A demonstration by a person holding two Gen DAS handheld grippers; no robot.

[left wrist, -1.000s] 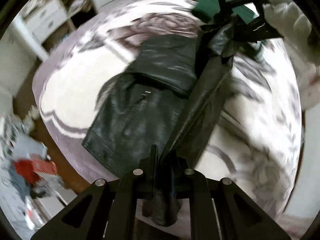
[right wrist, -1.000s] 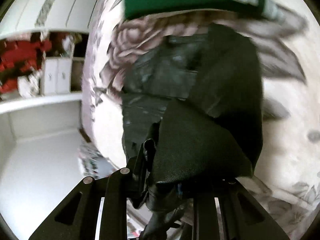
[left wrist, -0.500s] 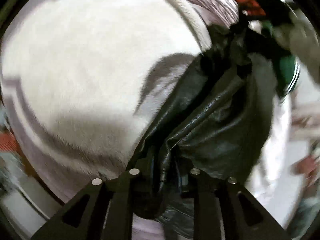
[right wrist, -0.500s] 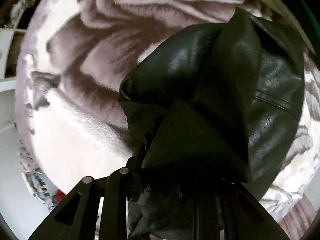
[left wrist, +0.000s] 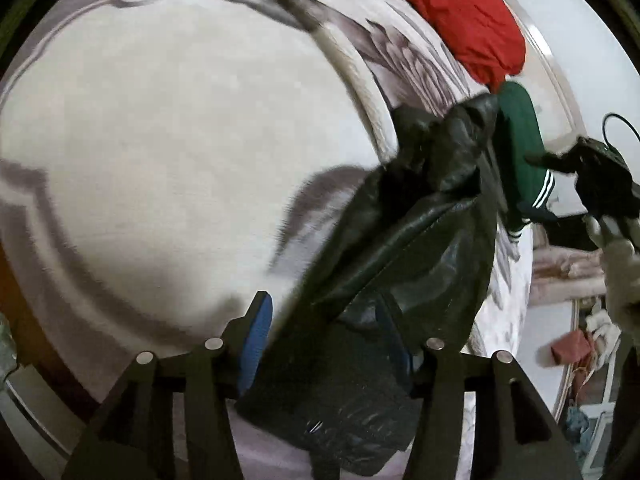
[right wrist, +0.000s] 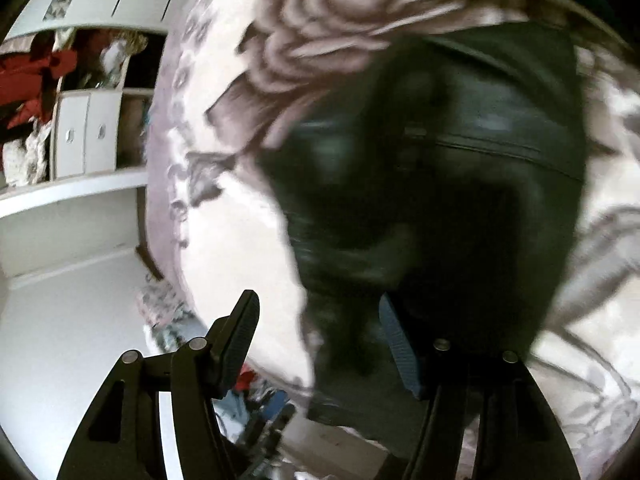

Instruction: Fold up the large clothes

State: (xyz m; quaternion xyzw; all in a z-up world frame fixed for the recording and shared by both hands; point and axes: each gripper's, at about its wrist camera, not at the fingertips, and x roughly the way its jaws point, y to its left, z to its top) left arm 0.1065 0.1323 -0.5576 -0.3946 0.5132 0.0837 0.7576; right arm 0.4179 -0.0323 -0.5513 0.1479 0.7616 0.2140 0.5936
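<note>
Both grippers have let go since half a second ago: then each was clamped on black leather, and now both sets of fingers stand spread. The left gripper (left wrist: 324, 344) is released, its blue pads wide apart, with the black leather jacket (left wrist: 404, 248) bunched between and over them, draped loosely and not pinched. The right gripper (right wrist: 320, 336) is likewise released; the jacket (right wrist: 440, 184) covers its right finger, while the left finger is clear of it.

The jacket now lies in a dark, crumpled heap on the rose-patterned blanket (left wrist: 168, 152). Judging by the uneven bulk and a loose ridge standing up at the far end, one fold has been dropped into place, but the bundle is not yet flat or squared; smoothing and at least one more fold seem left.

Around it, the pale middle of the blanket to the left offers the widest room. On the far side a green striped garment (left wrist: 520, 152) sits just beside the jacket, with a red garment (left wrist: 464, 16) beyond. In the right wrist view, the blanket's edge (right wrist: 160, 184) drops off on the left toward the white shelving (right wrist: 80, 136).
</note>
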